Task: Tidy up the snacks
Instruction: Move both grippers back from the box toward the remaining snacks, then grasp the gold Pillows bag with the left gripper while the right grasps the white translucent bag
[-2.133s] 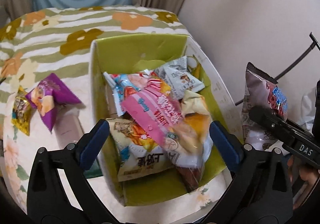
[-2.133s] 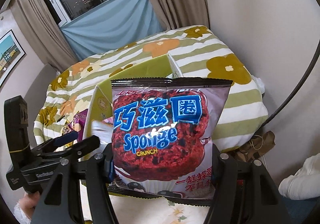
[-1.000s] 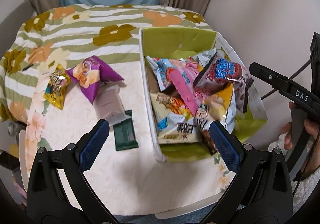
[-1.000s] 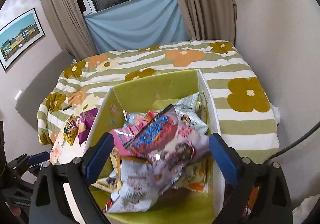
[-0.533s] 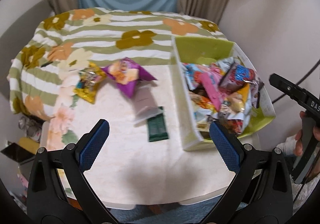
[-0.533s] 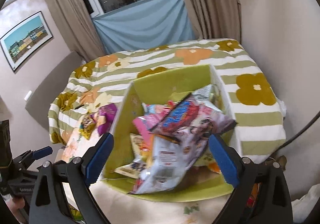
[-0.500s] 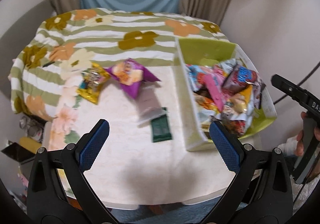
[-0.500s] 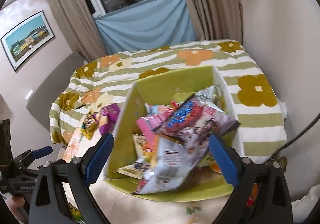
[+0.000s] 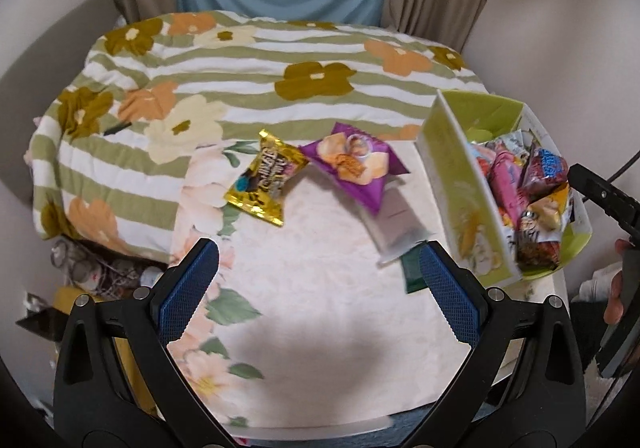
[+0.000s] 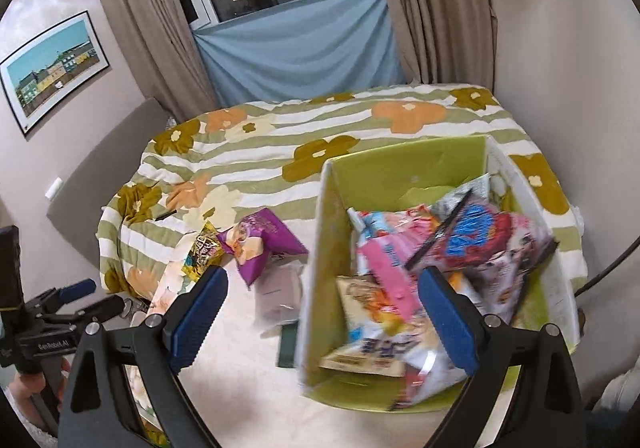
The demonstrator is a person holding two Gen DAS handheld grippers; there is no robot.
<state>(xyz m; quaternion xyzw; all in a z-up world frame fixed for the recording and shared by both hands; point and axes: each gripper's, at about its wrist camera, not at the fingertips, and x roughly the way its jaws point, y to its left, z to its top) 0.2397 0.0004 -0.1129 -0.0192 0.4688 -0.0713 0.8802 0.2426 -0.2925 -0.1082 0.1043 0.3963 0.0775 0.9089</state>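
A green box (image 9: 460,184) full of snack bags stands at the table's right, with the red and blue Sponge Crunch bag (image 10: 480,240) on top. Left of it, a purple bag (image 9: 352,164), a gold bag (image 9: 264,180), a pale flat packet (image 9: 396,224) and a dark green packet (image 9: 412,274) lie loose on the table. My left gripper (image 9: 316,260) hangs open and empty over the bare tabletop, nearer than these packets. Above the box's left wall (image 10: 328,248), my right gripper (image 10: 323,280) is also open and empty.
A striped floral blanket (image 9: 240,60) covers the table's far half. Clutter (image 9: 92,268) lies on the floor beyond the left edge. A wall is close behind the box on the right. A person's hand (image 9: 616,296) holds the right gripper's handle.
The right gripper let go of the Sponge Crunch bag, which now lies in the box. Both grippers have since pulled back and to the left, bringing the loose packets into view.
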